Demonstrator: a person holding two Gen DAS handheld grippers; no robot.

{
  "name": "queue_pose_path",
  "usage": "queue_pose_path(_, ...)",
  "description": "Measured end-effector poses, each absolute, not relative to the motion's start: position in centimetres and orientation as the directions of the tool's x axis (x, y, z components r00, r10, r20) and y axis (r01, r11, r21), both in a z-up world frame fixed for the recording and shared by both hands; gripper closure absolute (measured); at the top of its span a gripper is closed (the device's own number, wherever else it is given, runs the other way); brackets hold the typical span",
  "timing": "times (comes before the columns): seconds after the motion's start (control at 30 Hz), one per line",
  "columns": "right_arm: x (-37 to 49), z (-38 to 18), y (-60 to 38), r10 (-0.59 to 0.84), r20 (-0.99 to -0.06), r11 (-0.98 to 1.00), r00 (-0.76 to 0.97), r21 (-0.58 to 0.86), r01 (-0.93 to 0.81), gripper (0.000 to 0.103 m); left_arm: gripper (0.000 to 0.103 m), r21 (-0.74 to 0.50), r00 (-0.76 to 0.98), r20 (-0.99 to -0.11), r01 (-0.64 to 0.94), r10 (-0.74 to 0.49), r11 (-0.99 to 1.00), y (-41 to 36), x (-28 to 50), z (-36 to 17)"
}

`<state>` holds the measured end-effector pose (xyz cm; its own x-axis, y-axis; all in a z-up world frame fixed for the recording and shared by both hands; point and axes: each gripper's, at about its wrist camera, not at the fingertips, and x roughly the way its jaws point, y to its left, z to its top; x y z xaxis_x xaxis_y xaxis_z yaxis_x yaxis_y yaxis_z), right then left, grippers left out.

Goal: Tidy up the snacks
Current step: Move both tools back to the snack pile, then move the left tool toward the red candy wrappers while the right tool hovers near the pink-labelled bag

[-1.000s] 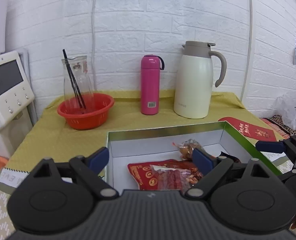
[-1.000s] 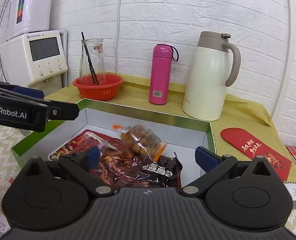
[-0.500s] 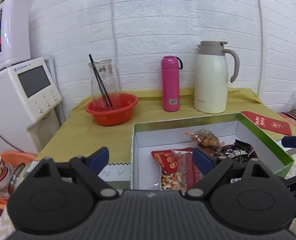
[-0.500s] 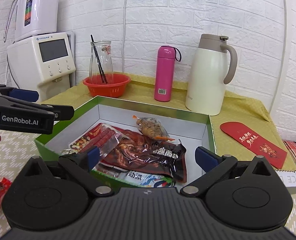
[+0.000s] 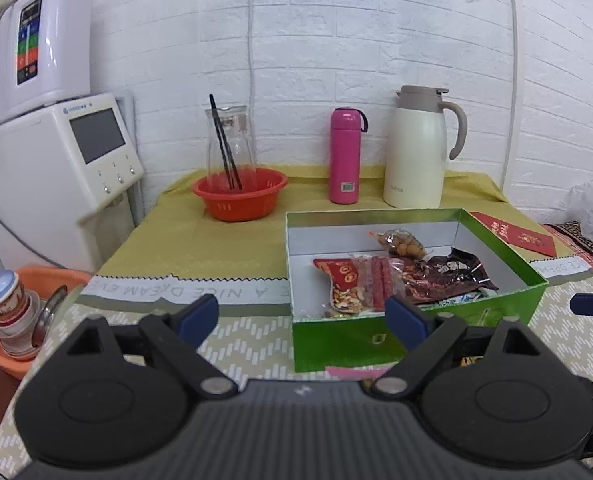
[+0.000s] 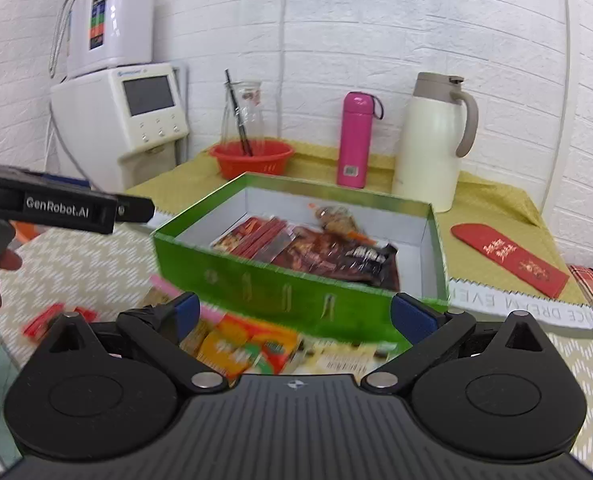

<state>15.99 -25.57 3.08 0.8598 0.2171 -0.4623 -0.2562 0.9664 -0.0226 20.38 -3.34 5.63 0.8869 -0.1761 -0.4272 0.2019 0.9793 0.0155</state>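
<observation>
White brick backs the table; both my grippers, left gripper and right gripper, hang spread and empty, so I should pinch one loose packet near the green box by its edge.

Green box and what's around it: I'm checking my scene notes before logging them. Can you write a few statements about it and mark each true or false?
1. The green box holds several snack packets. True.
2. The pink bottle lies on its side. False: it stands upright beside the white jug.
3. The left gripper is clamped on a packet. False: its jaws are open and empty.
4. Loose snack packets lie outside the box, in front of it. True.
5. The red basket is empty. False: a glass carafe stands in it.
</observation>
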Motion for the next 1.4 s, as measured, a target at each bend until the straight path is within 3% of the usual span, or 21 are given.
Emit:
queue_pose_path(0.17,13.0,1.9,-24.6,0.251,-0.506,0.953,0.825,-0.023,-0.304,0.000,0.012,0.028,0.885,-0.438,0.191,-0.159,0.981,-1.4,17.0,4.8)
queue_pose_path(0.33,10.9,0.3,-23.7,0.286,-0.531,0.944,0.797,0.013,-0.330,0.000,0.012,0.126,0.922,-0.372,0.160,-0.103,0.979,-0.2,13.3,2.9)
queue_pose_path(0.5,10.1,-0.9,-22.6,0.305,-0.538,0.941,0.786,0.044,-0.336,0.000,0.012,0.059,0.879,-0.437,0.241,-0.192,0.969,1.5,10.9,1.5)
queue_pose_path(0.67,10.4,-1.4,-20.9,0.338,-0.521,0.933,0.784,0.071,-0.354,0.000,0.012,0.125,0.890,-0.429,0.229,-0.155,0.965,2.1,8.9,0.7)
queue_pose_path(0.87,11.1,-1.5,-19.4,0.397,-0.508,0.913,0.764,0.139,-0.382,0.000,0.012,0.060,0.837,-0.517,0.244,-0.179,0.968,4.0,9.1,0.0)
queue_pose_path(1.4,16.3,-3.3,-17.6,0.305,-0.541,0.951,0.783,0.217,-0.220,0.000,0.012,0.066,0.844,-0.517,0.203,-0.140,0.977,5.2,13.5,-0.6)
